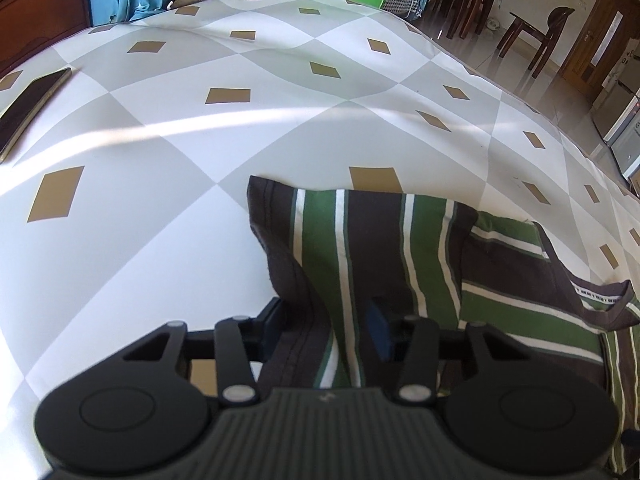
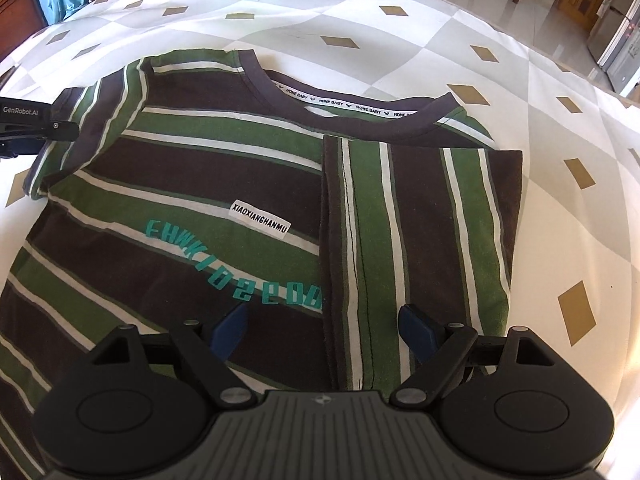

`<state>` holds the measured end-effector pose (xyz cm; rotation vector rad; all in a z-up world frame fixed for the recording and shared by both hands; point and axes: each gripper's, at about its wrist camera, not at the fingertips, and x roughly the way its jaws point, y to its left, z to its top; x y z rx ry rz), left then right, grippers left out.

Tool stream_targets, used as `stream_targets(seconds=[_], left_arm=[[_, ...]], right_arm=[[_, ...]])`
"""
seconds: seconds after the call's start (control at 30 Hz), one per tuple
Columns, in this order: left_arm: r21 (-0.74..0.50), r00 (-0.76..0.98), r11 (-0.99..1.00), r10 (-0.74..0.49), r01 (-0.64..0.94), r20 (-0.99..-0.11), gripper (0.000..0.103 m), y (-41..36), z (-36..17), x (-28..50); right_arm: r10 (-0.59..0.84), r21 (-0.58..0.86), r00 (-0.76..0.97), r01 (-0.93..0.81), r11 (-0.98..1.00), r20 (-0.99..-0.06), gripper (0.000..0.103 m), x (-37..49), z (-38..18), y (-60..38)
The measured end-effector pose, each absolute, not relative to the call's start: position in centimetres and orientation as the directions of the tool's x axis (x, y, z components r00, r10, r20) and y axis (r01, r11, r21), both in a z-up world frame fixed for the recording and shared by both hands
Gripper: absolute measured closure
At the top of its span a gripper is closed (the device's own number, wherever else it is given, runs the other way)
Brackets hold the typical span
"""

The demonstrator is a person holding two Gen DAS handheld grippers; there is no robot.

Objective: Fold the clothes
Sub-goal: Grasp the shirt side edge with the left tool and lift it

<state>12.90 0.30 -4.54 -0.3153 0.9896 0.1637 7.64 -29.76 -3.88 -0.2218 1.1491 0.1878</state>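
folding is partly done: the striped t-shirt (image 2: 180,184) lies face up on the bed (image 2: 400,40), which is covered in a diamond-patterned sheet, and in the right wrist view its right-hand side with the sleeve (image 2: 420,216) is already turned inward over the chest, making a straight vertical edge just beside the teal lettering. the opposite side is not yet folded. there the left claw (image 1: 324,328) is clenched on the other sleeve (image 1: 360,240), with dark and green fabric bunched between its pads and rising out of them, so that sleeve stands lifted off the sheet; the same claw shows at the left edge of the right wrist view, touching the shirt's shoulder. the right claw (image 2: 324,328) hovers released over the lower part of the folded flap, its blue pads (image 2: 416,328) spread wide with nothing pinched between them. judging from this, what remains is to bring the gripped side across to match the first fold, then fold the hem up toward the collar (image 2: 360,120). a phone (image 1: 32,108) rests well apart on the sheet.
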Motion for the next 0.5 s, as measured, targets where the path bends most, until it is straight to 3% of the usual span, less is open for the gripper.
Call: stream_targets(seconds=[0.1, 0.5], left_arm=[[-0.186, 0.54, 0.937, 0.004, -0.296, -0.841, 0.076, 0.6, -4.54, 12.87], [-0.211, 0.55, 0.916, 0.013, -0.342, -0.835, 0.088, 0.96, -4.33, 12.49]], right_arm=[[0.037, -0.075, 0.397, -0.263, 0.962, -0.917, 0.021, 7.66, -3.88, -29.81], [0.04, -0.074, 0.4, -0.266, 0.961, -0.916, 0.02, 7.66, -3.86, -29.77]])
